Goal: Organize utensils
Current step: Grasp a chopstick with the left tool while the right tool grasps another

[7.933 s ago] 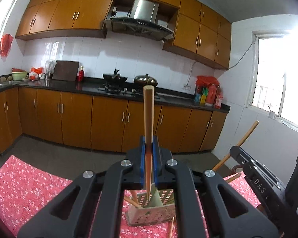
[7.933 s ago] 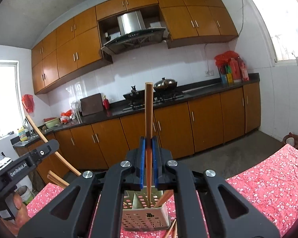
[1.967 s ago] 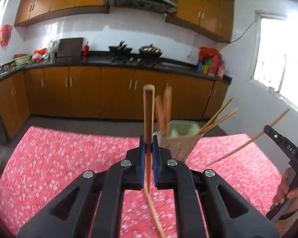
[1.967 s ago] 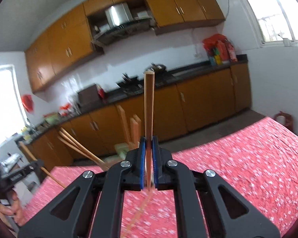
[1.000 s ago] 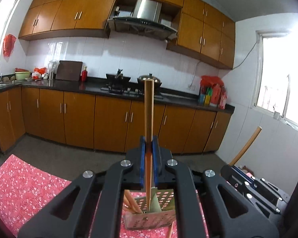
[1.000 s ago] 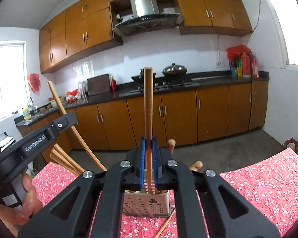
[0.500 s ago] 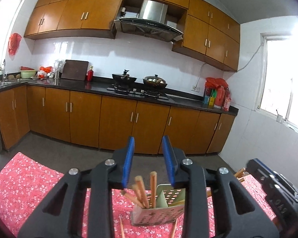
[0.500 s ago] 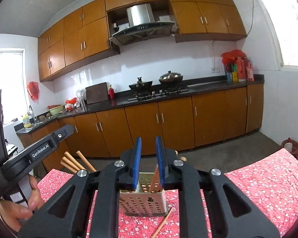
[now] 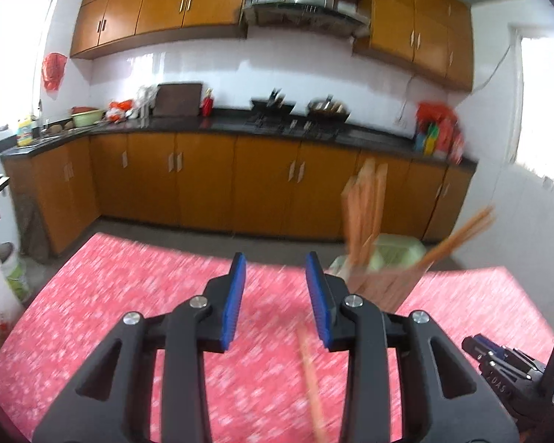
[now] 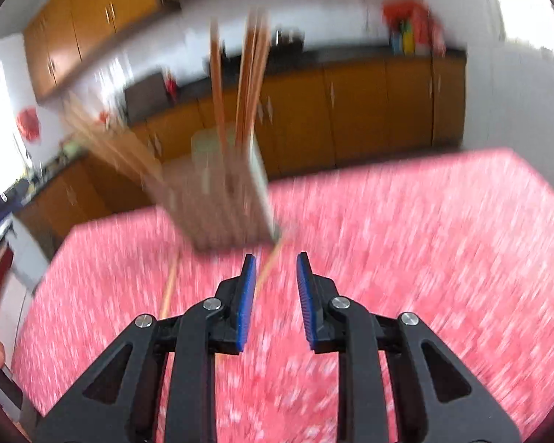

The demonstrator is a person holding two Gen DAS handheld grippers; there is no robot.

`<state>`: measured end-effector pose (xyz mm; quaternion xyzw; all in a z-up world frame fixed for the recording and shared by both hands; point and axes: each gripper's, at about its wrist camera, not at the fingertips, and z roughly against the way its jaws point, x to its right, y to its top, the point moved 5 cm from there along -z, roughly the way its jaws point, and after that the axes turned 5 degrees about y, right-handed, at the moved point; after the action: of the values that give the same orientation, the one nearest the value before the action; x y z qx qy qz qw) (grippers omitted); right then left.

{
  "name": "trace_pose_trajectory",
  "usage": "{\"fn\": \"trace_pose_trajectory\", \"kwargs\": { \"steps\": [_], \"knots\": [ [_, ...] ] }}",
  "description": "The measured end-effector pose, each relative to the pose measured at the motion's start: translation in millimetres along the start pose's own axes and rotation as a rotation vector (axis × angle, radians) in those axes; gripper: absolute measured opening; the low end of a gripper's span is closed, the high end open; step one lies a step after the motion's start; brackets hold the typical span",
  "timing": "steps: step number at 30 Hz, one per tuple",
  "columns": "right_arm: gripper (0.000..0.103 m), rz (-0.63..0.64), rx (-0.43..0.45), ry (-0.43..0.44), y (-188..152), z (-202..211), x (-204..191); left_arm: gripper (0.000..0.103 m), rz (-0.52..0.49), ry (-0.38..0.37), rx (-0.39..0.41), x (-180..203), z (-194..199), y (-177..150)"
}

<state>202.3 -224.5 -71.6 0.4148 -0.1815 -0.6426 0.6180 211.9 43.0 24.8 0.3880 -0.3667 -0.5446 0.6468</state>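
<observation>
Right now I have both claws empty and parted. My left gripper [image 9: 275, 299] has its blue pads well apart and opening further, nothing between them; my right gripper [image 10: 276, 301] stands a little narrower, also opening, and a loose chopstick [image 10: 267, 271] on the cloth shows through its gap without being pinched.

By my reading, I am between loads: several chopsticks already stand in the perforated holder [image 10: 225, 203], and strays remain on the red floral tablecloth [image 9: 129, 313]. From the left wrist the holder [image 9: 380, 280] sits at two o'clock, and one chopstick [image 9: 310, 373] lies at six, under the right-hand finger. From the right wrist the holder is at eleven, with another stray [image 10: 170, 284] at nine.

Next I should bring each claw down over a stray, line it up between the pads, and close. Both views are blurred, so I would steady first.
</observation>
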Motion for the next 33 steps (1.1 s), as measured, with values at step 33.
{"fn": "trace_pose_trajectory", "kwargs": {
  "steps": [33],
  "knots": [
    [0.004, -0.109, -0.106, -0.012, -46, -34, 59, 0.034, -0.013, -0.171, -0.454, 52, -58, -161]
  ]
}}
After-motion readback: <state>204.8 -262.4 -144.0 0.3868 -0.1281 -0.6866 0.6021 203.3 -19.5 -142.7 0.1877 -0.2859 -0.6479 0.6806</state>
